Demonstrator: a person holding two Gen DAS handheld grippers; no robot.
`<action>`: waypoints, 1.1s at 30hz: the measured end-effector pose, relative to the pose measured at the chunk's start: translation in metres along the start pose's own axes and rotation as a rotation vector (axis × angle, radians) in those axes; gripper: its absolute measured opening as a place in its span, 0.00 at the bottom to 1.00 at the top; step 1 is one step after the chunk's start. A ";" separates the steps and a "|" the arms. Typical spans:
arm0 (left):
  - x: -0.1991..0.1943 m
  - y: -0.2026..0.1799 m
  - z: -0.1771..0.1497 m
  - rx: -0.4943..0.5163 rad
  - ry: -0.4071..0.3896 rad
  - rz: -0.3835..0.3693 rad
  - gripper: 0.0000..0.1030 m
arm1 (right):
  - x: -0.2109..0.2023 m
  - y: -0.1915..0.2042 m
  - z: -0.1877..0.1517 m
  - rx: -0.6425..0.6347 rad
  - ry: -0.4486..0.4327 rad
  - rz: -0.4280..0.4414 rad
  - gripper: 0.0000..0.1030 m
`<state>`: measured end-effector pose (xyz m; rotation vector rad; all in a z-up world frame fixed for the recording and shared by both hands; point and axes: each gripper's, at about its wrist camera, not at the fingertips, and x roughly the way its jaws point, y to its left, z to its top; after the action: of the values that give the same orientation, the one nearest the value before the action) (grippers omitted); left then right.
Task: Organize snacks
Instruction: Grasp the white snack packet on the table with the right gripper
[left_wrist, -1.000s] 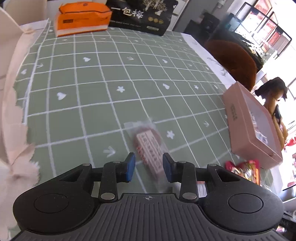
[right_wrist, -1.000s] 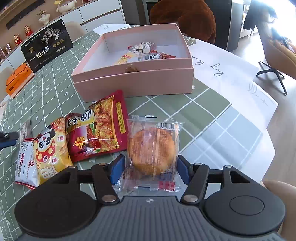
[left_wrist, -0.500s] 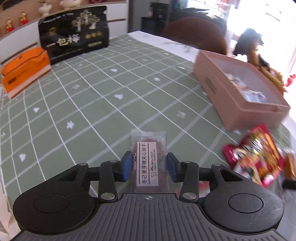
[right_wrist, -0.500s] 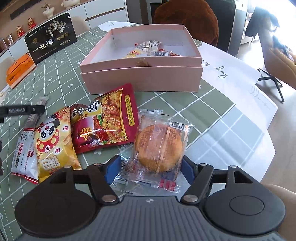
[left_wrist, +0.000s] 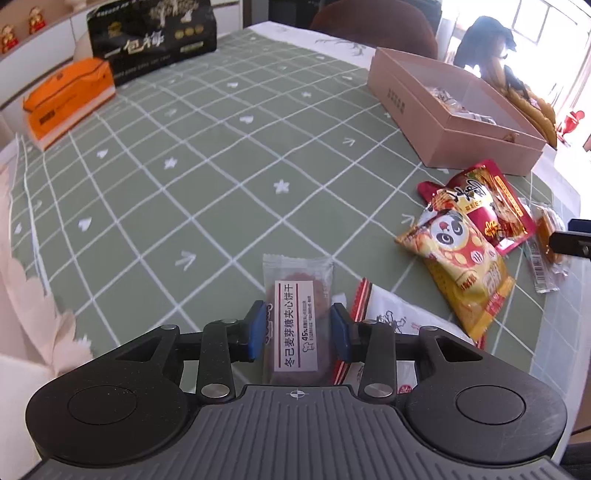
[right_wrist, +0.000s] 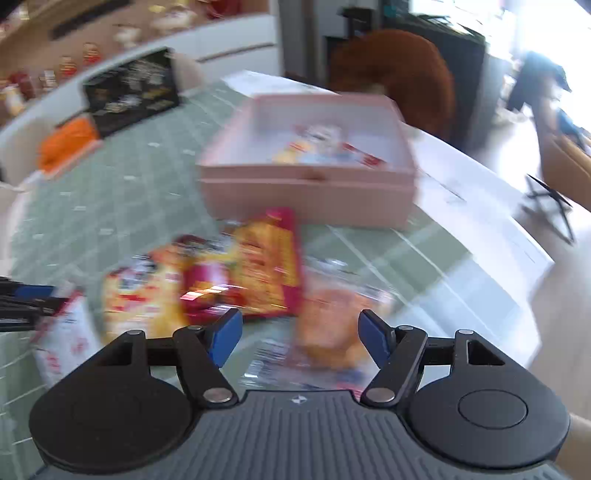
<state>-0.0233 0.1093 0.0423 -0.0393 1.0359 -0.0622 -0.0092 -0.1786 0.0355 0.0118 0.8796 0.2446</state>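
Observation:
My left gripper (left_wrist: 298, 328) is shut on a clear-wrapped biscuit packet (left_wrist: 297, 314) with a white label, held just above the green checked tablecloth (left_wrist: 207, 177). To its right lie a white packet (left_wrist: 391, 317), a yellow panda packet (left_wrist: 458, 258) and a red packet (left_wrist: 484, 203). The open pink box (left_wrist: 436, 122) stands further right with snacks inside. My right gripper (right_wrist: 299, 334) is open, above a round cake in clear wrap (right_wrist: 332, 325). The right wrist view is blurred; the pink box (right_wrist: 306, 195) is ahead.
An orange tissue box (left_wrist: 66, 99) and a black gift box (left_wrist: 151, 37) stand at the table's far side. A brown chair (right_wrist: 399, 77) is behind the pink box. The table edge and floor (right_wrist: 554, 295) are on the right.
My left gripper carried the biscuit packet right, toward the snack pile. My right gripper rose and drew back from the round cake, which now lies on the table below it.

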 end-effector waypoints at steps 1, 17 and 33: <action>-0.002 0.004 -0.001 -0.019 0.002 -0.008 0.42 | -0.005 0.008 0.001 -0.026 -0.007 0.046 0.68; -0.006 0.025 0.001 -0.150 0.000 -0.031 0.42 | 0.028 0.171 -0.019 -0.501 0.107 0.357 0.70; -0.019 0.019 -0.019 -0.124 0.030 -0.064 0.42 | 0.054 0.132 -0.006 -0.334 0.121 0.234 0.77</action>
<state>-0.0491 0.1296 0.0478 -0.1844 1.0678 -0.0569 -0.0085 -0.0389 0.0054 -0.2140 0.9493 0.6142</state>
